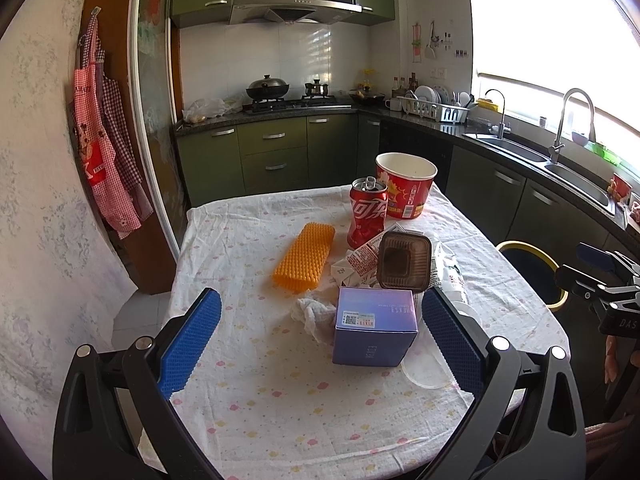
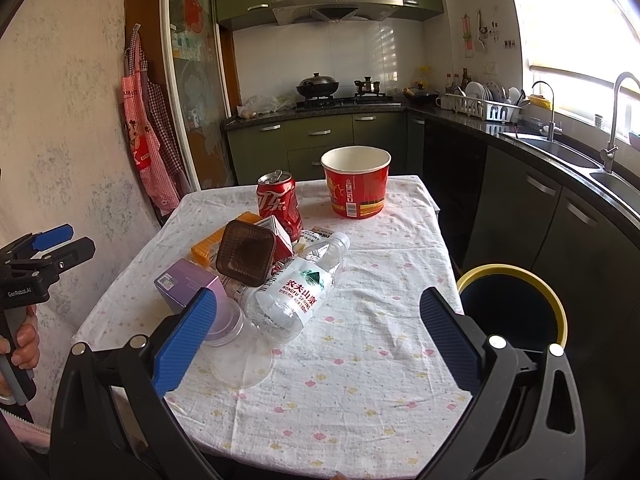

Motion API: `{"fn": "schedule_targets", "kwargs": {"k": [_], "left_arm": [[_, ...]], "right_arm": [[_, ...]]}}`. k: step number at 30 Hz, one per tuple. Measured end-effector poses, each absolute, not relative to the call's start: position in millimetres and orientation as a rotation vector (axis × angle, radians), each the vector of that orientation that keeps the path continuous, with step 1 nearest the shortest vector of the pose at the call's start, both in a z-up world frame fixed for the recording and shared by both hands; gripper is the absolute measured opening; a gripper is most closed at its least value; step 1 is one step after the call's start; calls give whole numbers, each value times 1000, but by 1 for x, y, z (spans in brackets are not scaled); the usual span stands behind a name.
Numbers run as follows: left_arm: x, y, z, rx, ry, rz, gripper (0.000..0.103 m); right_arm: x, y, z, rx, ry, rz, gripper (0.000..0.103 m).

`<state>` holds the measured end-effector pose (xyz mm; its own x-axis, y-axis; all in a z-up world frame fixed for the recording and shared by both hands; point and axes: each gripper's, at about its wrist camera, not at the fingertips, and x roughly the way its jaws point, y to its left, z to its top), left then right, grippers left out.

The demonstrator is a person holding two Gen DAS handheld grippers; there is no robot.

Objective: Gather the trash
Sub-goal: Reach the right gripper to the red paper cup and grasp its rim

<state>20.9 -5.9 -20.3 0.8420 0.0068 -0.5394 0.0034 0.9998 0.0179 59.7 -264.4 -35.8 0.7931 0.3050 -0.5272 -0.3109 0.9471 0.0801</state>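
Note:
Trash lies in a heap on the clothed table (image 1: 248, 412): a purple box (image 1: 374, 326), a crumpled tissue (image 1: 314, 314), an orange ribbed sleeve (image 1: 306, 256), a dented red cola can (image 1: 368, 212), a brown plastic tray (image 1: 404, 262) and a red paper bucket (image 1: 406, 184). In the right wrist view a clear water bottle (image 2: 298, 284) lies on its side beside the purple box (image 2: 186, 284) and brown tray (image 2: 246, 252). My left gripper (image 1: 320, 344) is open just before the purple box. My right gripper (image 2: 316, 332) is open over the table, near the bottle. A yellow-rimmed bin (image 2: 514, 304) stands by the table's right edge.
A clear round lid (image 2: 242, 368) lies flat on the cloth. Green kitchen cabinets (image 1: 276, 156), a stove and a sink counter (image 1: 540, 156) run along the back and right. Aprons (image 1: 102, 140) hang on the left wall. A hand (image 2: 22, 344) holds the left gripper.

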Motion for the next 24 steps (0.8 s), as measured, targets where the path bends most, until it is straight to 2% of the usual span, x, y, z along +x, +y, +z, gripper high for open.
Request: {"fn": "schedule_targets", "kwargs": {"k": [6, 10, 16, 21, 24], "left_arm": [[53, 2, -21, 24, 587, 8, 99], [107, 20, -24, 14, 607, 33, 99], [201, 54, -38, -72, 645, 43, 99], [256, 70, -55, -127, 658, 59, 99], [274, 74, -67, -132, 663, 43, 99]], "right_arm": [[89, -266, -31, -34, 588, 339, 97], [135, -282, -14, 9, 628, 352, 97], [260, -291, 14, 53, 790, 367, 97], [372, -282, 7, 44, 969, 326, 96], [432, -275, -15, 59, 1088, 293, 85]]}}
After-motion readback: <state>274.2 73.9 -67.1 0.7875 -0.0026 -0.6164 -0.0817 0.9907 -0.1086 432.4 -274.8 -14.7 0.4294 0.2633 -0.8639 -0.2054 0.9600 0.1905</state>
